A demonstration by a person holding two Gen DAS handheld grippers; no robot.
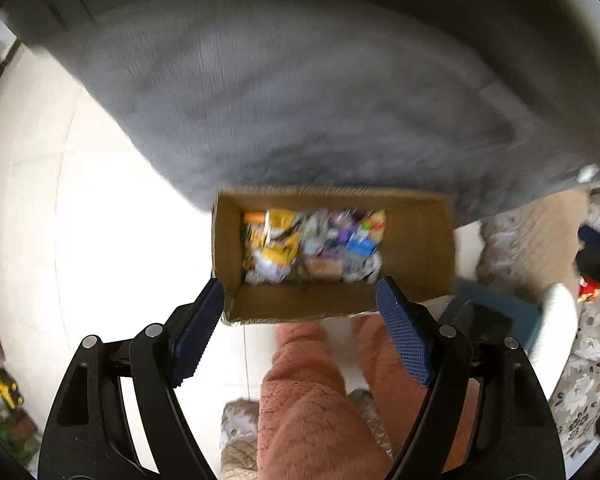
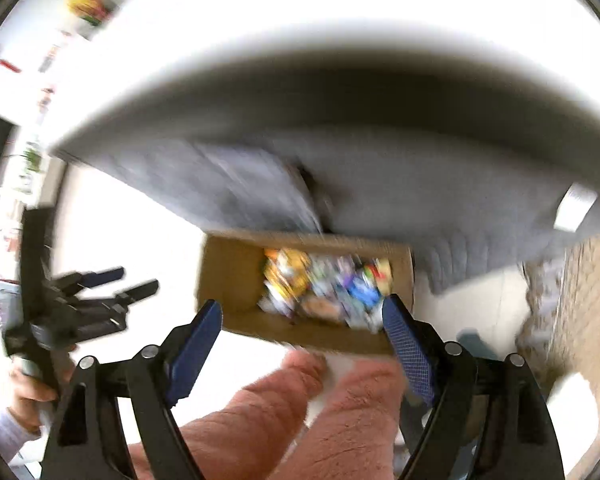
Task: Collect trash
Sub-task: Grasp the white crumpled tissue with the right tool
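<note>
**Both grippers open above the trash box**

Fingers (image 1: 198, 320) of the left gripper (image 1: 300, 304) stand wide apart, with nothing between them, and the fingers (image 2: 406, 344) of the right gripper (image 2: 302, 320) are spread in the same way, also holding nothing. Both cameras look down at an open cardboard box (image 1: 416, 248) that stands on the pale tiled floor (image 1: 112, 240), right against the edge of a grey sofa (image 1: 300, 100). Inside the box lies a heap of trash (image 1: 312, 244): crumpled wrappers in yellow, orange, blue, purple and white (the pictures are blurred, so single pieces cannot be named). The heap covers the bottom of the box; the brown walls rise around it.

In the left wrist view the box appears between the two blue finger pads, farther away than the tips. Below the box are the person's legs (image 1: 312, 400) in fuzzy pink trousers. At the right edge there is a beige rug (image 1: 540, 240) and a flowered fabric (image 1: 596, 344).

In the right wrist view the box (image 2: 232, 276) and the trash (image 2: 324, 284) show again beyond the fingertips, the sofa (image 2: 380, 176) behind it. At the left of this view the left gripper (image 2: 132, 282) is seen from the side, held in the person's hand (image 2: 32, 388), its fingers parted and pointing toward the box, well apart from it.
</note>
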